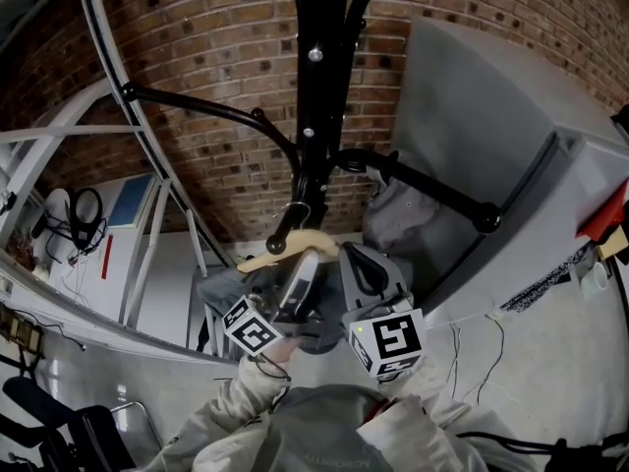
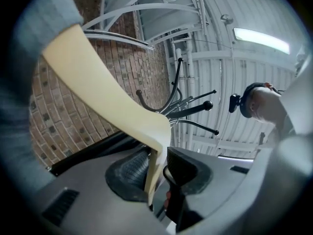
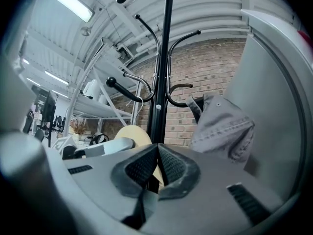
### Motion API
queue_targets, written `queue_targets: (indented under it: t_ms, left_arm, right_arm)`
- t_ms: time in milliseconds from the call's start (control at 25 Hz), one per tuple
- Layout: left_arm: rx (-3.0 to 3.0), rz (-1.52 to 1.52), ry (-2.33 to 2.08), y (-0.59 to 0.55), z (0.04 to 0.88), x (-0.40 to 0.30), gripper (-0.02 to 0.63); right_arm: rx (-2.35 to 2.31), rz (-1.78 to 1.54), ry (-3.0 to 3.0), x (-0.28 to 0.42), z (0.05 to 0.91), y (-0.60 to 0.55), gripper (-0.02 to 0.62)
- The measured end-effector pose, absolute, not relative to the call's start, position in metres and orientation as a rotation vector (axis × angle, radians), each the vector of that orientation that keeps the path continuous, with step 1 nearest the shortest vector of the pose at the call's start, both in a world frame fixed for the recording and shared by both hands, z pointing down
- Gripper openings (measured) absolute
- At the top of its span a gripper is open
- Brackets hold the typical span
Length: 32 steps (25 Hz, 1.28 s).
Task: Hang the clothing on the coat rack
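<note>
A black coat rack (image 1: 324, 67) stands before a brick wall; it also shows in the right gripper view (image 3: 164, 58). A cream wooden hanger (image 1: 267, 258) carrying grey clothing (image 1: 221, 291) sits at a lower rack arm, its wire hook by the arm's knob. My left gripper (image 1: 303, 265) points up at it. In the left gripper view the hanger (image 2: 107, 97) passes between the jaws of the left gripper (image 2: 159, 173), lying against one pad with a slim gap at the other. More grey cloth (image 3: 222, 126) hangs on a right arm. My right gripper (image 3: 157, 155) is shut, empty, beside the left.
A large grey panel (image 1: 491, 146) leans close on the right of the rack. A white metal shelving frame (image 1: 147, 165) stands to the left, with cables and headphones (image 1: 84, 214) beyond. Several other rack arms (image 1: 197, 106) jut out above the hanger.
</note>
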State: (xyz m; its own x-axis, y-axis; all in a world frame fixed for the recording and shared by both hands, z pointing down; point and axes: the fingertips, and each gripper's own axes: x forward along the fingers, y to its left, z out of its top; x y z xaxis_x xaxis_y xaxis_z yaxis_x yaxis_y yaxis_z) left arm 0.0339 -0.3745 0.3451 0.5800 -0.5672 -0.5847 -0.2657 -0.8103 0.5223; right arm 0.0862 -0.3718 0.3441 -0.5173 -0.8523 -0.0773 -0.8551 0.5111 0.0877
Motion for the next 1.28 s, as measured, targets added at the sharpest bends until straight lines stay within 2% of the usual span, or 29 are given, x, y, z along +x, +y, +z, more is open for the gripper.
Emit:
queue_targets:
  t_ms: [840, 1040, 1280]
  left_arm:
    - [2.372, -0.962, -0.902, -0.310, 0.392, 0.032, 0.109]
    - [2.408, -0.925, -0.923, -0.293, 0.393, 0.027, 0.094]
    - [2.465, -0.871, -0.915, -0.267, 0.391, 0.006, 0.036]
  right_arm:
    - [-1.392, -0.072, 2.799, 0.084, 0.392, -0.310, 0.025]
    - [-1.374, -0.091, 2.794, 0.073, 0.395, -0.297, 0.025]
    - [-1.410, -0.101, 2.775, 0.053, 0.396, -0.276, 0.025]
